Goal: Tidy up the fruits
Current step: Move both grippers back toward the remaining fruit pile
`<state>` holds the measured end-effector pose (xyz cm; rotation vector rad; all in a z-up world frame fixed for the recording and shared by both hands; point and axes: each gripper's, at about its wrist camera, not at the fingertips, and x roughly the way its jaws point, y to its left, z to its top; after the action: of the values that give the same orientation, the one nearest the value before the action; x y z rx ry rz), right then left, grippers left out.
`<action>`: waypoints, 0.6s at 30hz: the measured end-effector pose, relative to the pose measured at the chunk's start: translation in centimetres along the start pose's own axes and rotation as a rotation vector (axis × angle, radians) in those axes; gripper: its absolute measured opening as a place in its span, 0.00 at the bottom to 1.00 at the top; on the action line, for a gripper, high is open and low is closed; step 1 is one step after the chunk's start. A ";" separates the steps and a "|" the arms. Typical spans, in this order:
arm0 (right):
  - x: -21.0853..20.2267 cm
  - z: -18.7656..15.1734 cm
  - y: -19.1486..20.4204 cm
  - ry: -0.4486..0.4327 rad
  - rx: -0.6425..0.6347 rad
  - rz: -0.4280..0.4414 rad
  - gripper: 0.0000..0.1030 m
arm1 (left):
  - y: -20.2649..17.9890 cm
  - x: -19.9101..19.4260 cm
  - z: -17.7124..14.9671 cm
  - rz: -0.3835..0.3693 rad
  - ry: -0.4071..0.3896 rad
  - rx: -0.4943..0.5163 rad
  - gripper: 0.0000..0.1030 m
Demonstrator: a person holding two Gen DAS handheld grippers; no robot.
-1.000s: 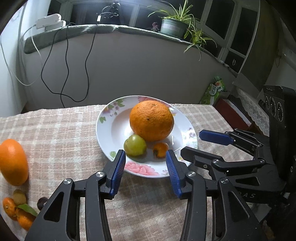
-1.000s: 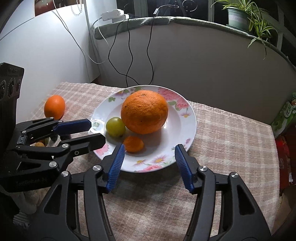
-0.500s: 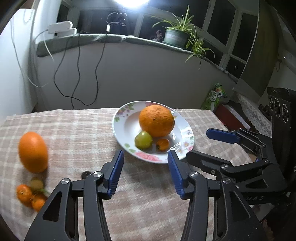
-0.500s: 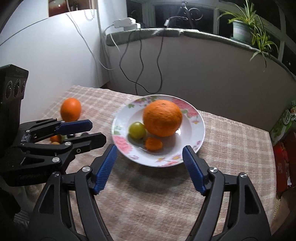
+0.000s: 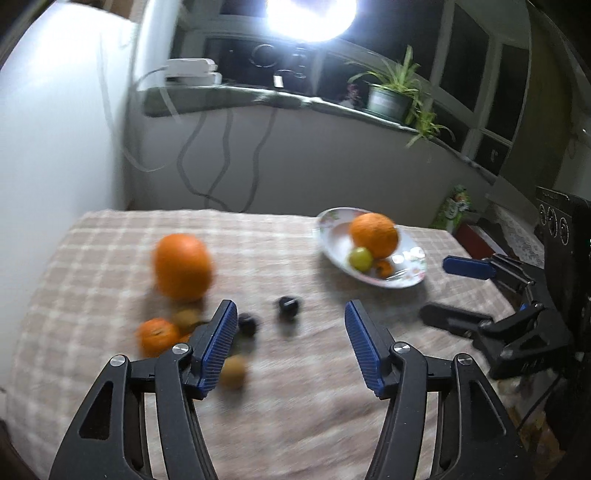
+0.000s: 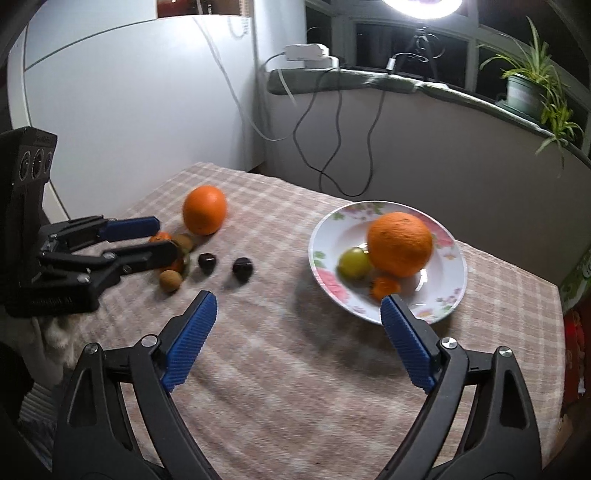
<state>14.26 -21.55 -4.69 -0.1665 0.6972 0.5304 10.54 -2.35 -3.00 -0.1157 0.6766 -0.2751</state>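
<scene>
A flowered white plate (image 6: 448, 295) (image 5: 332, 225) holds a big orange (image 6: 399, 244) (image 5: 373, 235), a green fruit (image 6: 354, 262) (image 5: 360, 258) and a small orange fruit (image 6: 384, 287). Loose on the checked cloth lie another orange (image 5: 183, 266) (image 6: 204, 209), a tangerine (image 5: 157, 336), two dark fruits (image 5: 288, 308) (image 6: 242, 269) and a brown one (image 5: 233, 372) (image 6: 170, 280). My left gripper (image 5: 290, 347) hovers over the loose fruit, jaws opening, nothing between them. My right gripper (image 6: 298, 334) hangs before the plate, jaws opening wide, empty.
The table ends at a wall with dangling cables (image 6: 332, 147). A potted plant (image 6: 528, 88) stands on the sill. A green packet (image 5: 452, 206) and a red box sit beyond the table's right edge. A bright lamp (image 5: 310, 14) glares overhead.
Both grippers drew back from the plate and spread wider. The left one swung left, bringing the loose fruit under it; the plate now sits far right in its view.
</scene>
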 end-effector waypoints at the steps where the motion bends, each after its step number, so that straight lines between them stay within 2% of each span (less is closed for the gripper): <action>1: 0.2 -0.1 0.4 0.003 -0.005 0.010 0.90 | 1.0 -0.4 -0.4 0.010 0.001 -0.008 0.59; 7: 1.6 -0.2 2.4 0.020 -0.040 0.050 0.90 | 5.8 -1.4 -2.2 0.063 0.016 -0.088 0.58; 11: 2.7 -0.2 3.3 0.027 -0.046 0.054 0.90 | 7.6 -1.3 -2.9 0.091 0.024 -0.107 0.58; 15: 4.1 -0.1 3.8 0.039 -0.039 0.066 0.89 | 8.9 -0.6 -3.4 0.088 0.038 -0.127 0.48; 16: 4.5 -0.1 3.9 0.045 -0.039 0.074 0.88 | 9.1 -0.2 -3.4 0.086 0.043 -0.133 0.46; 18: 5.3 0.0 4.2 0.062 -0.046 0.085 0.78 | 9.4 0.3 -3.5 0.086 0.054 -0.135 0.42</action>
<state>15.43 -15.78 -7.99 -0.1980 0.7552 0.6247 10.54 6.52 -7.70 -0.2088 0.7517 -0.1505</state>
